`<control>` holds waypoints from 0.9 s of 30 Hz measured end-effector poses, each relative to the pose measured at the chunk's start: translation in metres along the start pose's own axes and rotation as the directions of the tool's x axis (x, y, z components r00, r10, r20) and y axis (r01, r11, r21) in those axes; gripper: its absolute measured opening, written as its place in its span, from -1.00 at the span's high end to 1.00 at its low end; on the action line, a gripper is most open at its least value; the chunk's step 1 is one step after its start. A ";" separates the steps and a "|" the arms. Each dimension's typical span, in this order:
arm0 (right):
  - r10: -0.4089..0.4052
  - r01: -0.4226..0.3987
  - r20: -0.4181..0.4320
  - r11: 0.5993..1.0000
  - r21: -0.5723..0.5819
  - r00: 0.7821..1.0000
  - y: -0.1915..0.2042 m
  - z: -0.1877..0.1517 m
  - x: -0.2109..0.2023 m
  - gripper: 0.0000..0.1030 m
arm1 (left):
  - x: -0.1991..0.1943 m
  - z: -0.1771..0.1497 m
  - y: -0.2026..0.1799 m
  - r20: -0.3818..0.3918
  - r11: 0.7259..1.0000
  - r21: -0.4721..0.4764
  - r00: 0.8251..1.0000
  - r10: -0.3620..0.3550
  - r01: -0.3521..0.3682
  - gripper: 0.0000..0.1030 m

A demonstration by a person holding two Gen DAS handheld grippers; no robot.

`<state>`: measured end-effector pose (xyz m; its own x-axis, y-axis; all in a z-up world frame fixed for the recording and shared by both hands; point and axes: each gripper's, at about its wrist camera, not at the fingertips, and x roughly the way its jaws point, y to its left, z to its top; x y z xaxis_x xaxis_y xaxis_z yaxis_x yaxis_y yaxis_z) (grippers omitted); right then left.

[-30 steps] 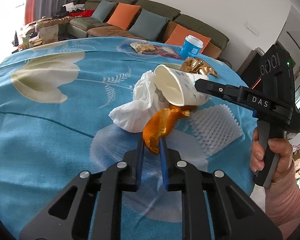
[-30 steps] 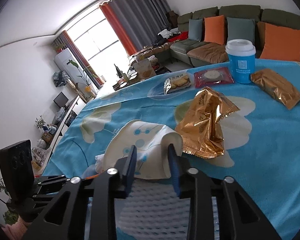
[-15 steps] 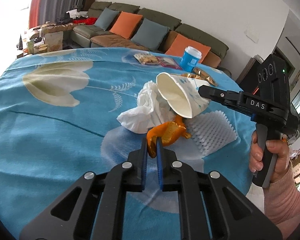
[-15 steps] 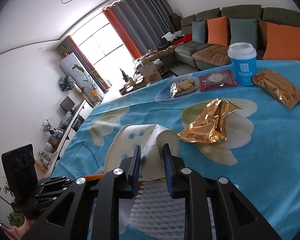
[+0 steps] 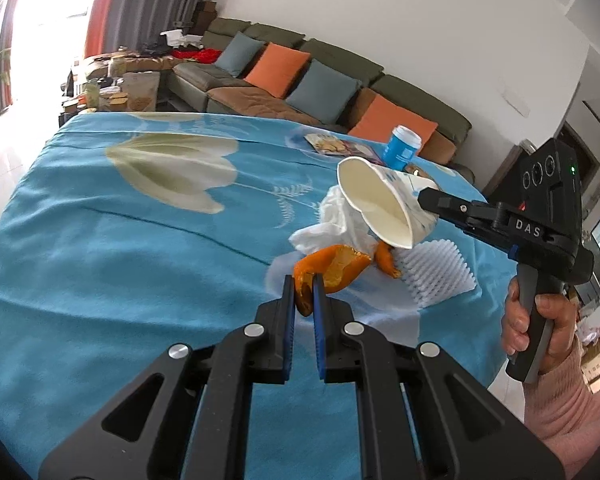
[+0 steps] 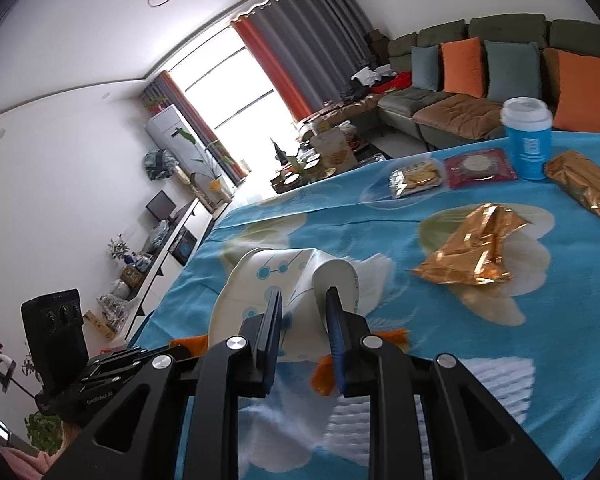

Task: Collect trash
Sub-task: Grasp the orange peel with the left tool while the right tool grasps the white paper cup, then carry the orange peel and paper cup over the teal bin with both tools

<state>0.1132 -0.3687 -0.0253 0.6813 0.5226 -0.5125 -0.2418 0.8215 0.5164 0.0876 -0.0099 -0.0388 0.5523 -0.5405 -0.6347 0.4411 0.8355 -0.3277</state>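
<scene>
My left gripper [image 5: 303, 290] has its jaws clamped on one end of the orange peel [image 5: 332, 270]; the rest of the peel hangs out ahead of them, clear of the tabletop [image 5: 100, 240] as far as I can judge. The jaws of my right gripper [image 6: 302, 308] closed in a little further just now and are squeezing the paper cup [image 6: 284, 280] near its base, so its open mouth points away to their left, towards the peel. Just beyond and below both jaws lie the crumpled tissue [image 5: 332, 224] and the white foam fruit net [image 5: 436, 276], not yet collected. Farther past the right jaws sit a crumpled gold wrapper [image 6: 472, 248], a second gold packet [image 6: 584, 184] and a blue lidded cup [image 6: 528, 136].

My worry is the peel: I hold it only by a thin edge, so a quick swing could tear it or let it slip out. The cup is soft too; more squeeze may collapse its wall and narrow the mouth, should I try to drop the peel inside.
</scene>
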 end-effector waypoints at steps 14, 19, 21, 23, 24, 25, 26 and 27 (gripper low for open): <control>0.078 -0.081 -0.055 0.996 -0.047 0.995 0.036 -0.010 0.027 0.60 | -0.038 -0.014 0.035 0.039 0.995 -0.068 0.997 0.072 -0.070 0.83; 0.101 -0.106 -0.073 0.992 -0.065 0.992 0.050 -0.011 0.035 0.60 | -0.052 -0.019 0.049 0.056 0.990 -0.104 0.993 0.102 -0.095 0.83; 0.113 -0.119 -0.081 0.991 -0.069 0.990 0.055 -0.011 0.039 0.60 | -0.056 -0.021 0.053 0.061 0.988 -0.116 0.992 0.110 -0.102 0.83; 0.120 -0.126 -0.088 0.989 -0.076 0.989 0.060 -0.011 0.043 0.60 | -0.061 -0.023 0.057 0.066 0.986 -0.125 0.990 0.121 -0.112 0.83; 0.126 -0.134 -0.093 0.988 -0.079 0.988 0.064 -0.012 0.046 0.60 | -0.063 -0.024 0.059 0.069 0.985 -0.129 0.990 0.125 -0.115 0.83; 0.131 -0.139 -0.097 0.987 -0.083 0.987 0.066 -0.012 0.048 0.60 | -0.067 -0.026 0.061 0.072 0.984 -0.133 0.989 0.128 -0.117 0.83; 0.134 -0.143 -0.101 0.986 -0.087 0.986 0.068 -0.011 0.051 0.60 | -0.068 -0.026 0.063 0.074 0.983 -0.136 0.988 0.133 -0.122 0.83; 0.139 -0.149 -0.107 0.985 -0.091 0.984 0.071 -0.012 0.054 0.60 | -0.070 -0.027 0.065 0.076 0.982 -0.139 0.988 0.138 -0.126 0.83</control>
<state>0.1250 -0.2792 -0.0243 0.5629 0.6533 -0.5063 -0.4023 0.7517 0.5226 0.0580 0.0850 -0.0345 0.6600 -0.4263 -0.6186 0.2649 0.9026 -0.3394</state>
